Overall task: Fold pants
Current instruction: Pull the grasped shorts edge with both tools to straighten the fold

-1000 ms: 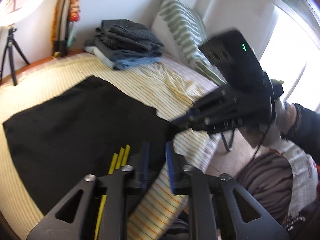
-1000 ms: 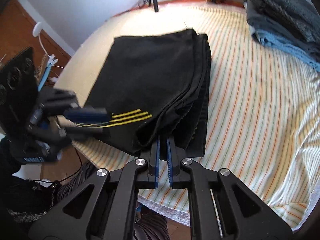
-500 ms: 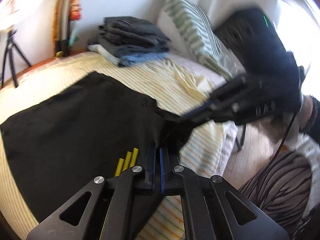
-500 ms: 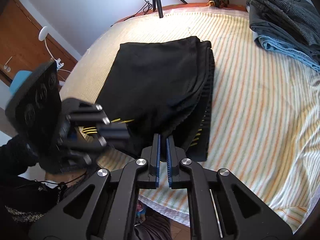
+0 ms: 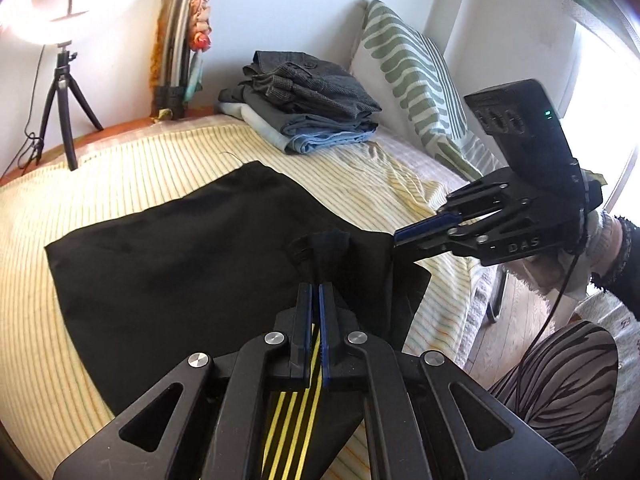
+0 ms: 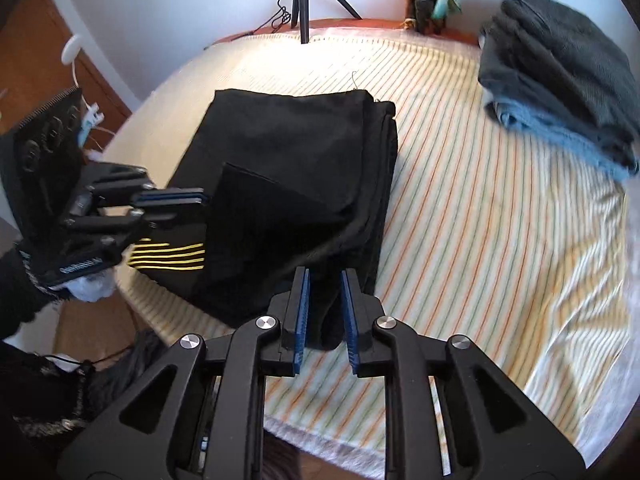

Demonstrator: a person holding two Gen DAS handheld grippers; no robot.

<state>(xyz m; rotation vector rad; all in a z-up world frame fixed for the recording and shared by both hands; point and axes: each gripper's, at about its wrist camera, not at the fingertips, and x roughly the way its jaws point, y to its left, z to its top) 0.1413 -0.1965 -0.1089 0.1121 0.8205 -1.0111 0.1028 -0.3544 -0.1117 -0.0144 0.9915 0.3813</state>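
- The black pants (image 6: 288, 168), with yellow stripes (image 6: 172, 256) down one side, lie folded on the near part of the bed (image 6: 500, 220), their near end close to the mattress edge.
- Their folded layers stack along the right side in the right wrist view; a corner flap lies turned over the top surface.
- Striped sheet lies bare to the right of the pants and beyond their far edge, up to the wall side of the bed.
- The left tongs (image 5: 315, 296) are clenched on a bunched fold of the pants, the fabric rising in a small hump just past the blue pads; the yellow stripes run beneath the jaws.
- In the right wrist view the left tongs (image 6: 172, 200) reach in from the left, jaws together at the stripe-side edge of the pants.
- The right tongs (image 6: 323, 292) are released, jaws parted with a clear gap; dark fabric of the near end sits between the pads, whether touching them cannot be told.
- In the left wrist view the right tongs (image 5: 424, 228) lie at the right edge of the pants.
- A pile of folded clothes (image 5: 308, 108) sits at the far corner of the bed, well apart from the pants.
- A striped pillow (image 5: 412, 80) leans by the pile; a tripod (image 5: 64, 96) stands beyond the bed.
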